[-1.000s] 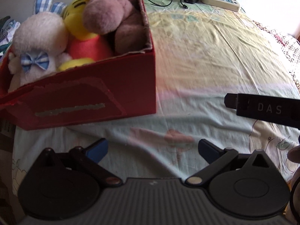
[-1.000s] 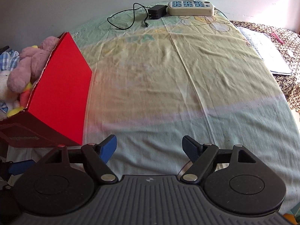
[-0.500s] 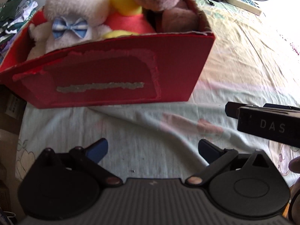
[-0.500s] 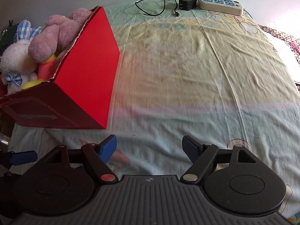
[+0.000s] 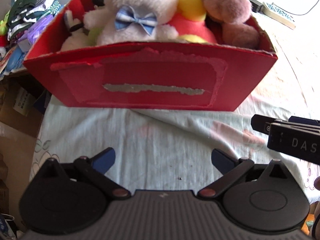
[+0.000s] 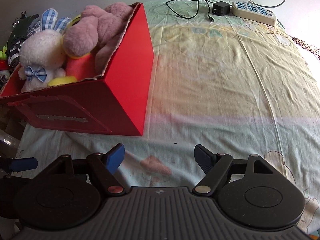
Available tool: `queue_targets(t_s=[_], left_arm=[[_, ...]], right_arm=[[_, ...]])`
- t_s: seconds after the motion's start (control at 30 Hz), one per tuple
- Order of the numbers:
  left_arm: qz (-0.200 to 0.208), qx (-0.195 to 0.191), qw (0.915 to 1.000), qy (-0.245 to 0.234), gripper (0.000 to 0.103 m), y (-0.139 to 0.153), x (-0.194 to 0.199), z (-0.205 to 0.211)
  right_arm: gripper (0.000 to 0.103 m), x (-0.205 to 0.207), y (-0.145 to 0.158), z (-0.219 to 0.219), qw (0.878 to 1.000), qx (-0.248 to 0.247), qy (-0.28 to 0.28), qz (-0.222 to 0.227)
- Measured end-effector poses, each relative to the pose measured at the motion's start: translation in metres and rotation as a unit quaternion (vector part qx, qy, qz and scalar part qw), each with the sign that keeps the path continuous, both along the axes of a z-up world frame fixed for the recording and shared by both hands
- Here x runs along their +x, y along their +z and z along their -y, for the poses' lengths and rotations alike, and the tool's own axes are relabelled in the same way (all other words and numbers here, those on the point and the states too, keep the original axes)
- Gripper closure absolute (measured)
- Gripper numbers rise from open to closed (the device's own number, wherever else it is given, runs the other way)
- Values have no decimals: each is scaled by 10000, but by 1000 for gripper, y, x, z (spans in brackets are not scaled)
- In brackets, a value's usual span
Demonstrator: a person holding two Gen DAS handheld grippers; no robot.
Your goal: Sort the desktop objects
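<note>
Both the left gripper (image 5: 163, 159) and right gripper (image 6: 159, 156) have jaws spread wide, holding nothing; plush toys (image 5: 138, 10) sit packed in the red box (image 5: 152, 80) on the bed sheet (image 6: 220, 80)

The red box (image 5: 152, 80) looks like matt cardboard, its front face scuffed where a label has torn away, leaving ragged paper edges and a rough grey strip. The plush toys (image 5: 140, 10) inside are fuzzy pile fabric. The bedsheet (image 6: 220, 84) is thin, creased cloth. The power strip (image 6: 255, 13) is smooth plastic. Both grippers show ribbed matt black plastic.
</note>
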State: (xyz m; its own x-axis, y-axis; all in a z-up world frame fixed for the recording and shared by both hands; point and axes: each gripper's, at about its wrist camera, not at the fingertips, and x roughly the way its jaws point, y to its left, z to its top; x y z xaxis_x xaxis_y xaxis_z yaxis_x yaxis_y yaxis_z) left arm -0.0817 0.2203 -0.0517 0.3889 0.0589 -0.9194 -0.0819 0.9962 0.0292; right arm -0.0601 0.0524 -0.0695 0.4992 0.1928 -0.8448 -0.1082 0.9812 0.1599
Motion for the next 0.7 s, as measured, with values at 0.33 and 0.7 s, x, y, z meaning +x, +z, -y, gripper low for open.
queue_targets(t_s=[0.33, 0.7], left_arm=[[164, -56, 9996, -228, 1, 31, 9, -33], [377, -190, 9981, -451, 1, 53, 13, -52]], right_arm=[[24, -5, 37, -28, 9992, 213, -167, 303], [24, -12, 67, -45, 9968, 339, -306, 650]])
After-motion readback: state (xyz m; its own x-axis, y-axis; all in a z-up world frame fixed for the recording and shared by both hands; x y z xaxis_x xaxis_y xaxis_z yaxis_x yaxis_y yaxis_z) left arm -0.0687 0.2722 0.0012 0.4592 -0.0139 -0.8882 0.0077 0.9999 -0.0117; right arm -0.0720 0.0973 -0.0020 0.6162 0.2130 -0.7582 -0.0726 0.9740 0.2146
